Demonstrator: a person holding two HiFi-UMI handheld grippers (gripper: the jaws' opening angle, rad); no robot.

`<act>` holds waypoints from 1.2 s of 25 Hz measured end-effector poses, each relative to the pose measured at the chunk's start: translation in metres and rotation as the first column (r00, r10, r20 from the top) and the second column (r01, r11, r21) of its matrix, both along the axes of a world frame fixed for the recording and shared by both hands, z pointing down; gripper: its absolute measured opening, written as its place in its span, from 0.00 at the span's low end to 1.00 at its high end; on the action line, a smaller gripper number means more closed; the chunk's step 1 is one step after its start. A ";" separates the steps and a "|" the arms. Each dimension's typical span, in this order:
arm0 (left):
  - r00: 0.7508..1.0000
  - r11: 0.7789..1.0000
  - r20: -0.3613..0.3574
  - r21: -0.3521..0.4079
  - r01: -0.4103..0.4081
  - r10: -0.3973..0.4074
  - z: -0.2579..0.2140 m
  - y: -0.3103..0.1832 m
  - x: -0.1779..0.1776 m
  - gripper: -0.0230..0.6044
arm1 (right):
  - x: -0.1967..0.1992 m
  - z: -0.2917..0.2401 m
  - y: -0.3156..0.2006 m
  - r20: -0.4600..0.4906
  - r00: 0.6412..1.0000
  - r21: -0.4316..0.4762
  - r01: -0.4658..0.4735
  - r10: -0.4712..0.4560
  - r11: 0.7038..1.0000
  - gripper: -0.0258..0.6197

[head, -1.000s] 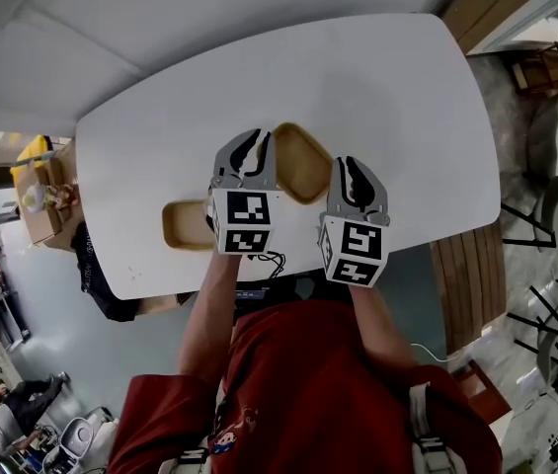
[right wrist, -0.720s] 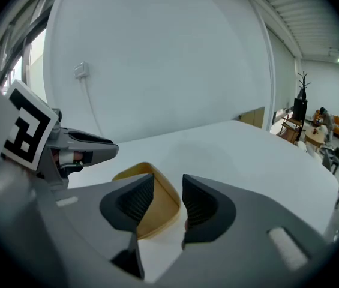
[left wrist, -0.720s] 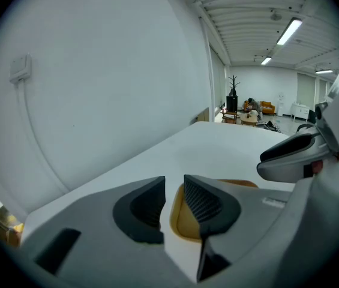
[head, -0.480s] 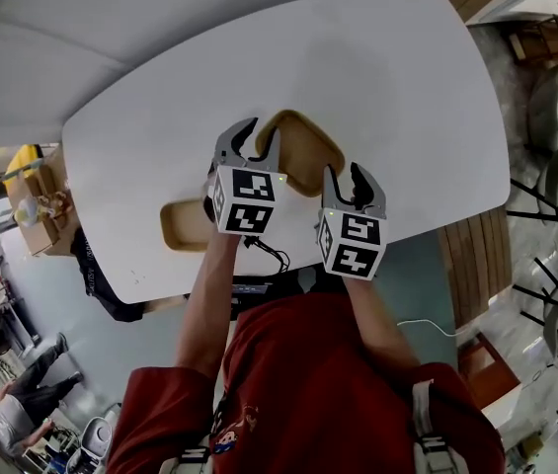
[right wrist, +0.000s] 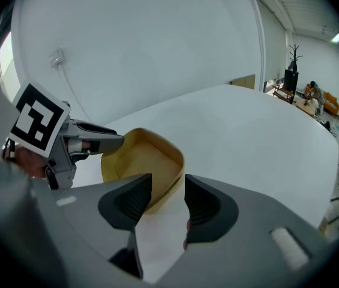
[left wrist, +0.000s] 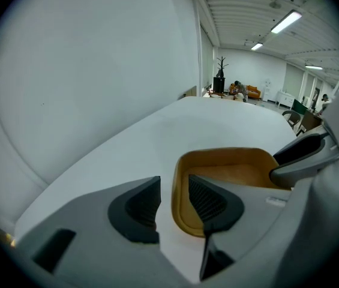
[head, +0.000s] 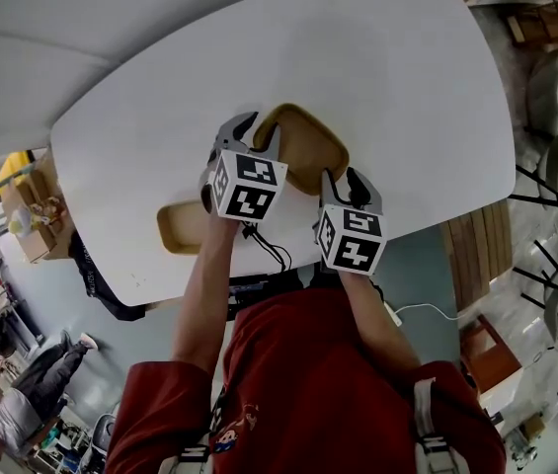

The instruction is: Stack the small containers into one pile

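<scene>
Both grippers have dropped toward the table since a second ago, and their jaws, nearly together then, have just been opening wide.

Head view: the left gripper [head: 259, 132] and the right gripper [head: 343, 180] both point at the deep tan container [head: 308, 148] near the middle of the white table [head: 407, 87]. The left one is at its left edge, the right one at its near corner. A second tan container [head: 174, 231] lies on the table to the left, partly hidden behind the left gripper's marker cube [head: 247, 188].

Left gripper view: the left gripper [left wrist: 172, 201] stands open, and the near rim of the deep tan container [left wrist: 235, 171] runs into the gap, close to one pad, with no pad pressing on it. The right gripper [left wrist: 301, 158] shows at the container's far side.

Right gripper view: the right gripper [right wrist: 168, 200] is open too, the container's [right wrist: 136, 161] corner wall standing between the pads, untouched. The left gripper [right wrist: 82, 144] reaches to the opposite rim.
</scene>
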State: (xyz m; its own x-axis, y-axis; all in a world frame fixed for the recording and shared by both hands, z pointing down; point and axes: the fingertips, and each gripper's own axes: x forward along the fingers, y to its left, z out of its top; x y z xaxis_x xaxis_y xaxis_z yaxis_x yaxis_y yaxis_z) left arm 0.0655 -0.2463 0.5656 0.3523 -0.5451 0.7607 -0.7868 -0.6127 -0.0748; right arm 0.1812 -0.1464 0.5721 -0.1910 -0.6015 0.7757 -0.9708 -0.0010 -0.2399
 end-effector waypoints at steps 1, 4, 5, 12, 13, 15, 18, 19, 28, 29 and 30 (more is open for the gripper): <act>1.000 1.000 0.008 -0.007 -0.006 0.006 0.004 0.000 0.000 0.28 | -0.001 0.003 0.000 0.003 1.000 -0.009 -0.001 0.001 1.000 0.31; 1.000 1.000 0.027 -0.017 -0.015 0.015 0.010 -0.001 -0.002 0.28 | -0.004 0.006 0.001 0.011 1.000 -0.022 -0.004 0.004 1.000 0.28; 1.000 1.000 0.027 -0.022 -0.015 0.016 0.012 -0.001 -0.002 0.28 | -0.005 0.006 0.000 0.011 1.000 -0.022 -0.004 0.004 1.000 0.28; 0.999 0.999 0.029 -0.041 -0.013 0.014 0.017 0.000 -0.003 0.22 | -0.005 0.008 -0.004 0.009 1.000 -0.021 -0.004 0.004 1.000 0.25; 0.999 0.999 0.032 -0.044 -0.012 0.014 0.017 0.001 -0.003 0.21 | -0.004 0.008 -0.005 0.005 1.000 -0.021 -0.004 0.004 1.000 0.24; 0.999 0.999 0.036 -0.049 -0.007 0.008 0.017 0.002 -0.005 0.19 | -0.002 0.007 -0.005 -0.003 1.000 -0.019 -0.005 0.005 1.000 0.21; 0.999 0.998 0.040 -0.056 0.003 0.000 0.018 0.003 -0.007 0.15 | -0.002 0.007 -0.007 -0.007 1.000 -0.016 -0.003 0.003 1.000 0.19; 0.999 0.998 0.042 -0.059 0.005 -0.002 0.018 0.004 -0.008 0.14 | -0.002 0.007 -0.008 -0.008 1.000 -0.016 -0.003 0.003 1.000 0.19; 0.999 0.996 0.049 -0.086 0.026 -0.022 0.020 0.012 -0.011 0.11 | 0.003 0.006 -0.013 -0.025 1.000 0.000 -0.011 0.011 1.000 0.14; 0.998 0.996 0.050 -0.089 0.029 -0.025 0.019 0.013 -0.012 0.11 | 0.003 0.006 -0.014 -0.026 1.000 0.002 -0.011 0.011 1.000 0.14; 0.998 0.995 0.051 -0.090 0.032 -0.028 0.019 0.014 -0.013 0.11 | 0.002 0.005 -0.014 -0.029 1.000 0.003 -0.010 0.010 1.000 0.14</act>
